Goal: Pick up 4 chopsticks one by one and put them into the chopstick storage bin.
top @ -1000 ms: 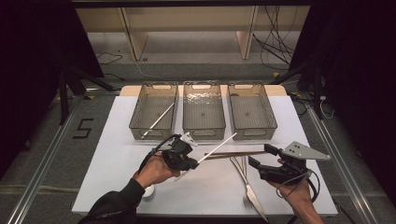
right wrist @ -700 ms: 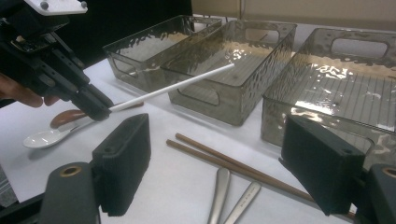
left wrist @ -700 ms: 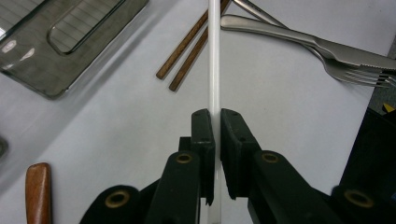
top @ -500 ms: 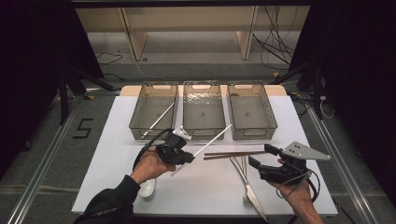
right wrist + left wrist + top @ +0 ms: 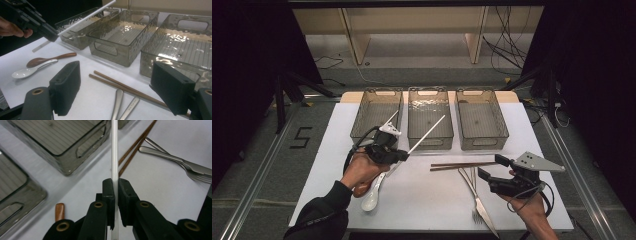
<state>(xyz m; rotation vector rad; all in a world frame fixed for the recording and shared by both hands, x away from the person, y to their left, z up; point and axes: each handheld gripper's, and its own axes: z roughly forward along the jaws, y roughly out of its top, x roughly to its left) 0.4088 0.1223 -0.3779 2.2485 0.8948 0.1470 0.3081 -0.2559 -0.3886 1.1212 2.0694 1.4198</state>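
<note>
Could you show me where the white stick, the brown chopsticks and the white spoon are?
white stick [image 5: 428, 131], high view, middle of its shaft.
brown chopsticks [image 5: 462, 165], high view, middle of the pair.
white spoon [image 5: 23, 72], right gripper view, on its bowl.

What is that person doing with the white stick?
A person holds a gripper in each hand. The left gripper pinches a white chopstick, lifted toward the three bins. The right gripper waits open near brown chopsticks. Spoons and a fork lie on the table.
</note>
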